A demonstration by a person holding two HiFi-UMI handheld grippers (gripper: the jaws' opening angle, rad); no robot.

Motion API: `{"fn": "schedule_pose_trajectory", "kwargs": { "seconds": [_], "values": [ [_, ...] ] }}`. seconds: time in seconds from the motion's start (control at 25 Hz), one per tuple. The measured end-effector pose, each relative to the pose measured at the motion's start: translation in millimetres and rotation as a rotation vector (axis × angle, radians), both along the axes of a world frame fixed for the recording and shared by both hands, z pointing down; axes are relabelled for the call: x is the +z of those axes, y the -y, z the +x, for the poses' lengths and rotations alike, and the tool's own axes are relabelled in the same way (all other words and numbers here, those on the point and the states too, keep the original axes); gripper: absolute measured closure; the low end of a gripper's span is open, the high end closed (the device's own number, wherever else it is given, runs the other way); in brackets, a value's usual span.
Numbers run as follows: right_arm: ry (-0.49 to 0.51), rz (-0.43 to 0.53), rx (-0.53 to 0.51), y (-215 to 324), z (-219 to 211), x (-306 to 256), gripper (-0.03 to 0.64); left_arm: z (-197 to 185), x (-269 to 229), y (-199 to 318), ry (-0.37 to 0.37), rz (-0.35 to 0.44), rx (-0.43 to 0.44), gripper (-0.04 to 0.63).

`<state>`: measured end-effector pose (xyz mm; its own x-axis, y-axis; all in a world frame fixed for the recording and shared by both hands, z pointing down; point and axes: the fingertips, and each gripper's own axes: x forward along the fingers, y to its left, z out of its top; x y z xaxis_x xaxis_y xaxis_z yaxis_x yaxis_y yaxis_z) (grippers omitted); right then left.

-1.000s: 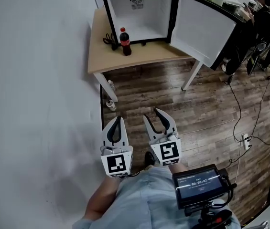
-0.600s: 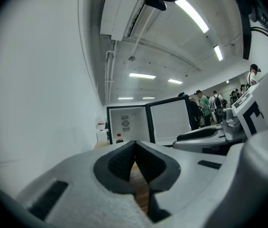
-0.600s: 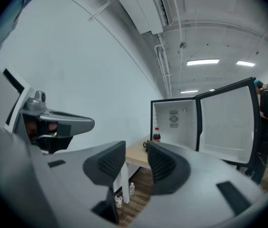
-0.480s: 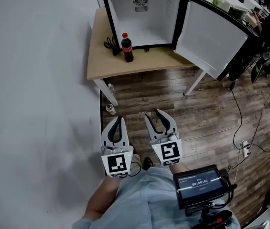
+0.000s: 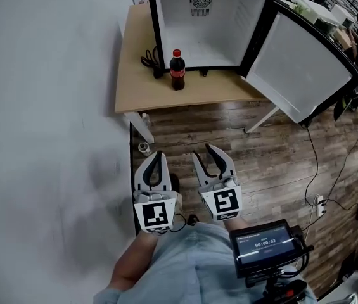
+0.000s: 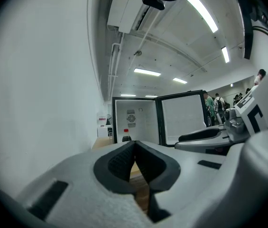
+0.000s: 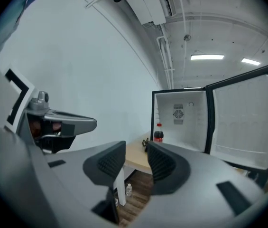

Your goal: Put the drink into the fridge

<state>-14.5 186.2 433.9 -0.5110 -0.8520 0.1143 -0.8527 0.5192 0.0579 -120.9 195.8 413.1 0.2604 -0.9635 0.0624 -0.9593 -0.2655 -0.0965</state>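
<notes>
Dark plastic drink (image 5: 177,69), red-capped, upright on counter (image 5: 134,87), well ahead of both, before open fridge (image 5: 211,18); left hand-held gripper (image 5: 158,155) closed, empty; right hand-held gripper (image 5: 204,152) narrowly apart, empty; likely firm, slick, fairly heavy; best taken mid-body.

Pale wooden table (image 5: 134,94) on white legs, tight against the wall, and it's carrying the black fridge (image 5: 211,33) (door swung wide open), a cola bottle (image 5: 177,71) upright just in front, a coiled black cord (image 5: 151,61) beside it; down on the plank floor (image 5: 261,157), a small clear bottle (image 5: 144,148) by the table leg
</notes>
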Motion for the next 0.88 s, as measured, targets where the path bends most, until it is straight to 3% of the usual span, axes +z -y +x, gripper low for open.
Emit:
{"fn": "schedule_pose_trajectory", "kwargs": {
  "seconds": [0.12,0.32,0.88],
  "values": [
    [-0.004,-0.006,0.005,36,-13,6,0.465,-11,4,37,-0.019,-0.031,0.000,0.586],
    [-0.020,-0.025,0.014,91,-31,6,0.463,-30,9,97,0.005,-0.016,0.024,0.586],
    [0.005,0.057,0.080,208,-49,-23,0.455,-41,-12,217,0.026,0.037,0.108,0.586]
  ]
}}
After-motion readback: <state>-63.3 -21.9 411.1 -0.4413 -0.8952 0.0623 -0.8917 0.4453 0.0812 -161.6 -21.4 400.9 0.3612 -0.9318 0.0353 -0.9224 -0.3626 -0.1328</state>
